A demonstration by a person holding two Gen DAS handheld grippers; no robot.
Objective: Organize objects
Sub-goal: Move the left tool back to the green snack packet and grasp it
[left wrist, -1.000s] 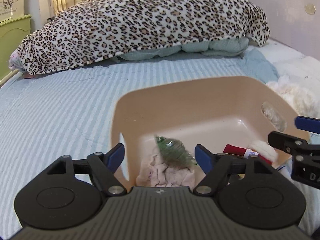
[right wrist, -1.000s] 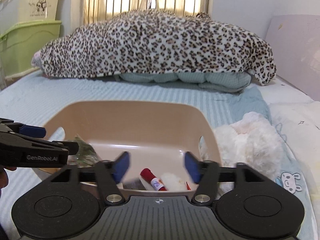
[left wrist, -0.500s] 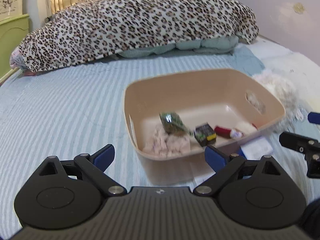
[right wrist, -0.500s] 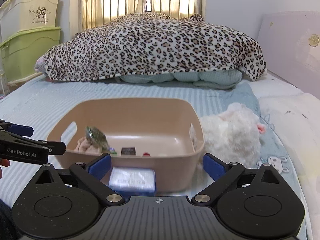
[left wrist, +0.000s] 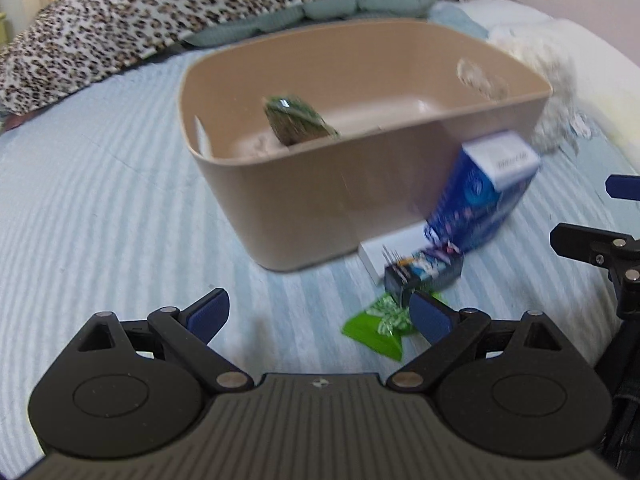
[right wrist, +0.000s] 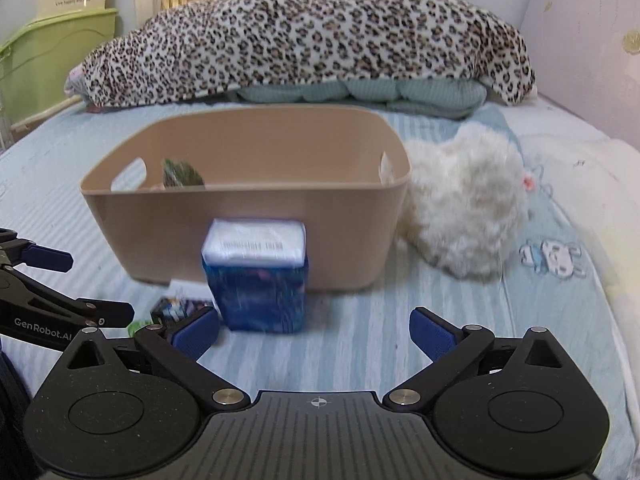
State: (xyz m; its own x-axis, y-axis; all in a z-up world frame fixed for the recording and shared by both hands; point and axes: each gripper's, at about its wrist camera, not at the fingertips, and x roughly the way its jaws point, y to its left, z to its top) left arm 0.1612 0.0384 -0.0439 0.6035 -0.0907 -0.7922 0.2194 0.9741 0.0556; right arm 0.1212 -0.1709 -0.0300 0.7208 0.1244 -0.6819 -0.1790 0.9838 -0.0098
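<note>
My left gripper (left wrist: 318,312) sits at the bottom of the left wrist view with its blue-padded jaws spread wide and nothing between them. Just above its right pad lies a bright green crinkled wrapper (left wrist: 378,326) on the pale blue striped bedsheet (left wrist: 100,200). Directly above that, toward the centre right of the frame, I see a small dark printed carton (left wrist: 424,270) lying on its side, touching a flat white box (left wrist: 390,250) behind it. A tall blue pack with a white top (left wrist: 480,196) leans against the front wall of the beige plastic tub with cut-out handles (left wrist: 320,200), which fills the middle of the frame. Inside the tub, a dark green foil packet (left wrist: 296,122) stands up near the left side, with something pale under it that is too blurred for me to identify.

My right gripper (right wrist: 314,334) is likewise spread wide and empty at the bottom of the right wrist view. The blue pack stands just above its left pad, in front of the tub. A fluffy white plush toy (right wrist: 464,208) rests against the tub's right end, centre right of the frame. A leopard-print blanket (right wrist: 312,44) lies heaped across the top, and green plastic storage bins (right wrist: 48,52) stand in the upper left corner.
</note>
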